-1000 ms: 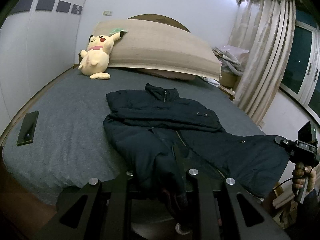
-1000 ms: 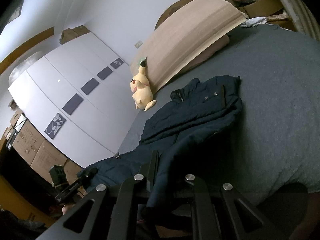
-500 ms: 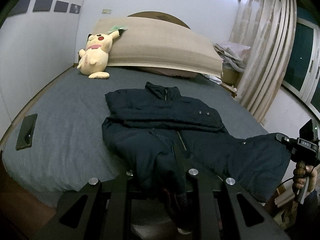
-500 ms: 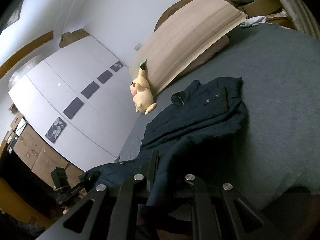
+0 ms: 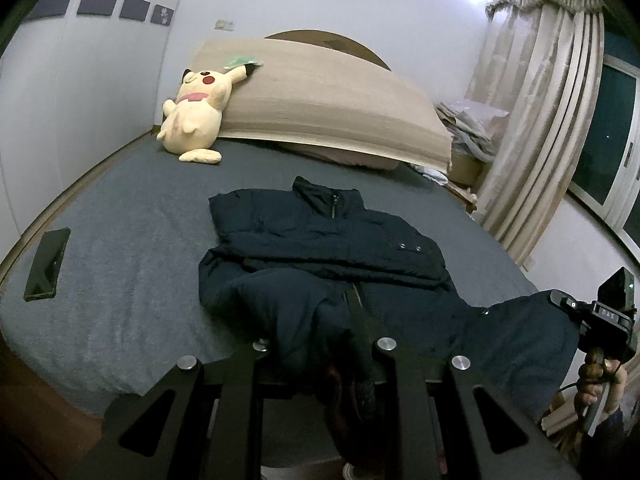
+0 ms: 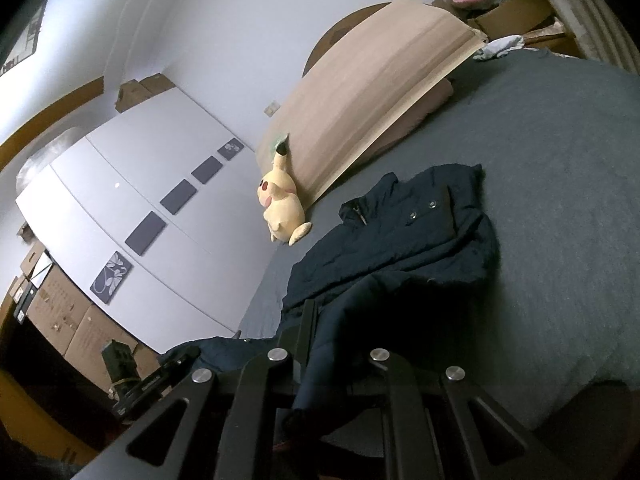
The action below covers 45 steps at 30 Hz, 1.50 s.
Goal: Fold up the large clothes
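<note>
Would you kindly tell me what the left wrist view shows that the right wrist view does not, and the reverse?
Only the left wrist view shows the phone on the bed, the curtains and the window. Only the right wrist view shows the cardboard boxes beside the wardrobe. Both show the dark jacket, the yellow plush toy and the grey bed.

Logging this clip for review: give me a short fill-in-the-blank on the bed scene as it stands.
1. Both grippers are shut on the hem of the dark ____.
2. The yellow plush toy leans against the ____.
3. The black phone lies on the grey ____.
4. The jacket's collar points toward the ____.

Missing words: jacket; headboard; bed; headboard
</note>
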{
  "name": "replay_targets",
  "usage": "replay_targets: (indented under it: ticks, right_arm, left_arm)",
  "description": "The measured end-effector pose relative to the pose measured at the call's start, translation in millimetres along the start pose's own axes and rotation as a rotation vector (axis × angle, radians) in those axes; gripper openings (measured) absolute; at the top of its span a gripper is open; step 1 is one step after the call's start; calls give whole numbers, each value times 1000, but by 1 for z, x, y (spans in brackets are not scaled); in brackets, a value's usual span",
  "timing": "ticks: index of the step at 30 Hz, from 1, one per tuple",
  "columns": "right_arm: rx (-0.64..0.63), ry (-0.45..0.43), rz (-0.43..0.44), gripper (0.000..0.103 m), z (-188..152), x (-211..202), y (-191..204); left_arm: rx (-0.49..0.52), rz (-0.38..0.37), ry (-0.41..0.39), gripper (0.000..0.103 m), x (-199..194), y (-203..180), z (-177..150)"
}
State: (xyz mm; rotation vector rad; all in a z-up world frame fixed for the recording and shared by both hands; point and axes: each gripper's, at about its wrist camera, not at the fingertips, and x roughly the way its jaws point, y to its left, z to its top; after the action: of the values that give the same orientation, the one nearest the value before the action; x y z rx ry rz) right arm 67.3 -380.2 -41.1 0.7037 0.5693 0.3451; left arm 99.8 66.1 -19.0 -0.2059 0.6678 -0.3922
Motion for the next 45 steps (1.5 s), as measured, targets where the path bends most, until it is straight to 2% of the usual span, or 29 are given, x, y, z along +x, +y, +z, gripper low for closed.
replay_targets:
  ticks: [9, 45]
  right_arm:
    - [0, -7, 9, 11, 2, 3, -3]
    - [-13, -41, -44, 11, 17, 23, 7]
  left_arm:
    - [3, 10, -5, 19, 3, -4, 3]
    - [-20, 50, -14, 19, 30, -1, 21]
